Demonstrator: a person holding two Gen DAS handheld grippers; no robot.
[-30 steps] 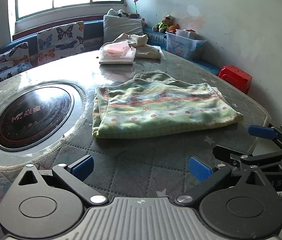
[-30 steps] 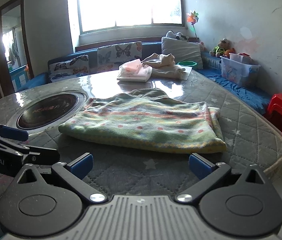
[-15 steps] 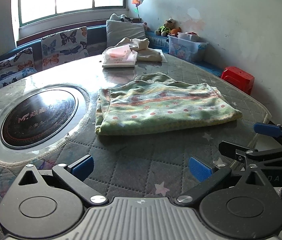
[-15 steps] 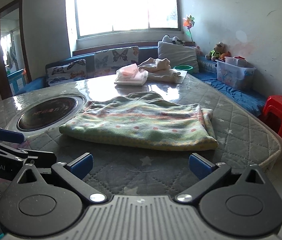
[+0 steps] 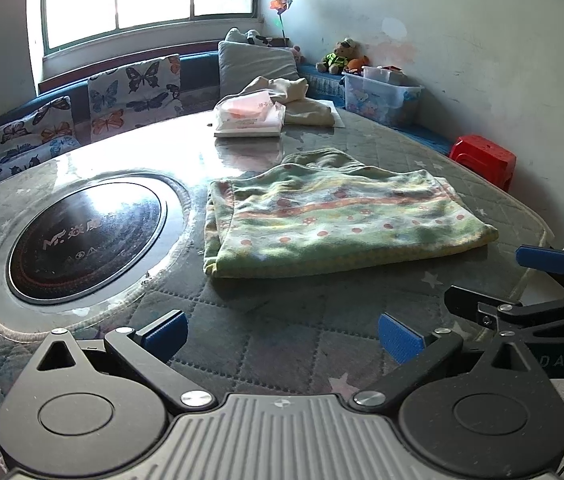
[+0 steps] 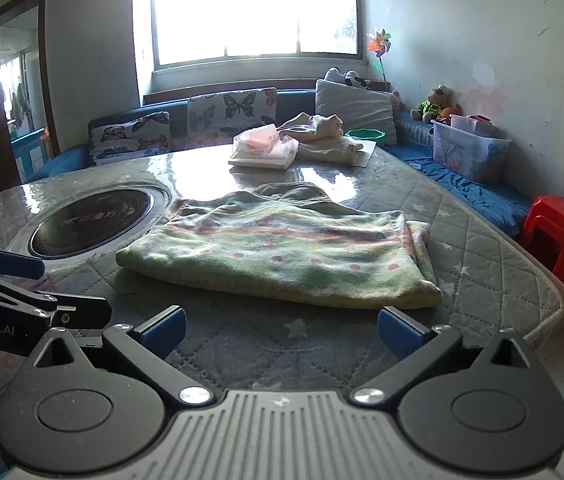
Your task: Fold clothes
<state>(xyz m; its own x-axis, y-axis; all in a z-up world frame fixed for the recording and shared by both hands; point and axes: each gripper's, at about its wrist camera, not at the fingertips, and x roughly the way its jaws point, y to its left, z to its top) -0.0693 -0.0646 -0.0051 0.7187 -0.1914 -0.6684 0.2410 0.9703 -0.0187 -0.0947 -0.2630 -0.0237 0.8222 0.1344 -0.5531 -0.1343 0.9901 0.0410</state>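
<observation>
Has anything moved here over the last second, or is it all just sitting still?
Both grippers, left and right, drew back a little from the folded green cloth, open and empty throughout. The cloth, the clothes pile and the table stayed put.

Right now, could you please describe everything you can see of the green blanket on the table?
The green blanket looks like soft fleece, with pale stripes and red dots. It lies folded flat in layers on the quilted table cover, beside the round black cooktop. A rumpled part pokes out at its far edge. Neither gripper touches it.
</observation>
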